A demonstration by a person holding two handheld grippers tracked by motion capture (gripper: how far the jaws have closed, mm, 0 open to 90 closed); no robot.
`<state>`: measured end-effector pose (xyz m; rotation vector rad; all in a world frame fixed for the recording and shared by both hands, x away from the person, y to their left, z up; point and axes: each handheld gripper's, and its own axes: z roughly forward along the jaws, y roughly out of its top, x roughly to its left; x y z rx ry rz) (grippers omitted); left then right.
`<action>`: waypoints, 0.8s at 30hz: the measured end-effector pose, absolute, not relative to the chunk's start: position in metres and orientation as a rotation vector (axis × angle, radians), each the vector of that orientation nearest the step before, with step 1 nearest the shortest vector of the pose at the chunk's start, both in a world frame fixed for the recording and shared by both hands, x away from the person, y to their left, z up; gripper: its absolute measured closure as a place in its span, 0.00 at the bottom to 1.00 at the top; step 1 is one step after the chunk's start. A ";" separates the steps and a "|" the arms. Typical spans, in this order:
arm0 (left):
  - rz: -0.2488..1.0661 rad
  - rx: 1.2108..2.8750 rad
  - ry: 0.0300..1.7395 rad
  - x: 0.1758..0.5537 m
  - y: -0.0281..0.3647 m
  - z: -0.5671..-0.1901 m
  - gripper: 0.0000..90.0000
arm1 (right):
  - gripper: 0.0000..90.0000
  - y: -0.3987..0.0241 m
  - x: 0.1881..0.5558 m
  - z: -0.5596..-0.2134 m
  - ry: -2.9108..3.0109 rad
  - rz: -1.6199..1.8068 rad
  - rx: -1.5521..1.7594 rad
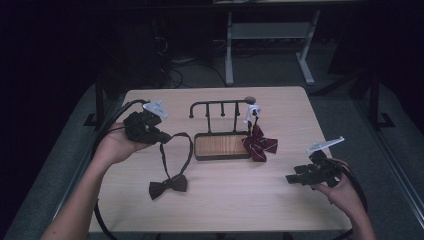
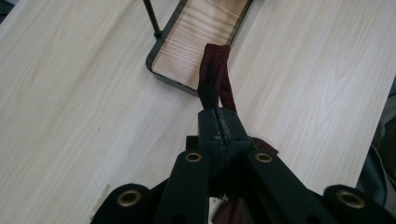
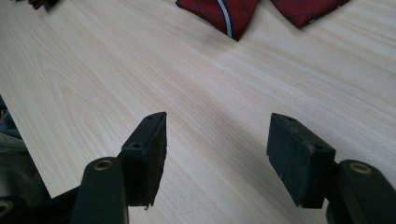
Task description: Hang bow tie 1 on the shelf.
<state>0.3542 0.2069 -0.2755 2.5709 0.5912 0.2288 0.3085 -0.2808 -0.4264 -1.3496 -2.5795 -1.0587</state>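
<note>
Dark maroon fabric bow tie [image 1: 168,186] hangs by its strap [image 2: 213,77] from the clamped left gripper [image 1: 164,138], nearest the black metal rack [image 1: 221,116]; right gripper [image 3: 217,156] gapes empty.

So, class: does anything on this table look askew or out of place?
Yes. The striped red bow tie slumps off the rack, spilling over the wooden tray's right edge. The dark bow tie lies on the table, its strap pulled up by the shut left gripper.

A pale wooden table [image 1: 215,210] is set on a grey floor [image 1: 345,120] in a dimly lit room. Behind it, the white legs of another table [image 1: 229,50] are seen, with dark cables [image 1: 170,75] lying beside them.
</note>
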 end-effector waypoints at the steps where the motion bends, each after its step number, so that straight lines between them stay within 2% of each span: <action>1: 0.230 2.572 0.594 0.355 0.207 -0.275 1.00 | 0.42 -0.281 0.309 -0.427 -2.581 -1.061 -1.347; 24: 0.253 2.575 0.603 0.378 0.188 -0.252 1.00 | 0.42 -0.286 0.310 -0.427 -2.574 -1.068 -1.356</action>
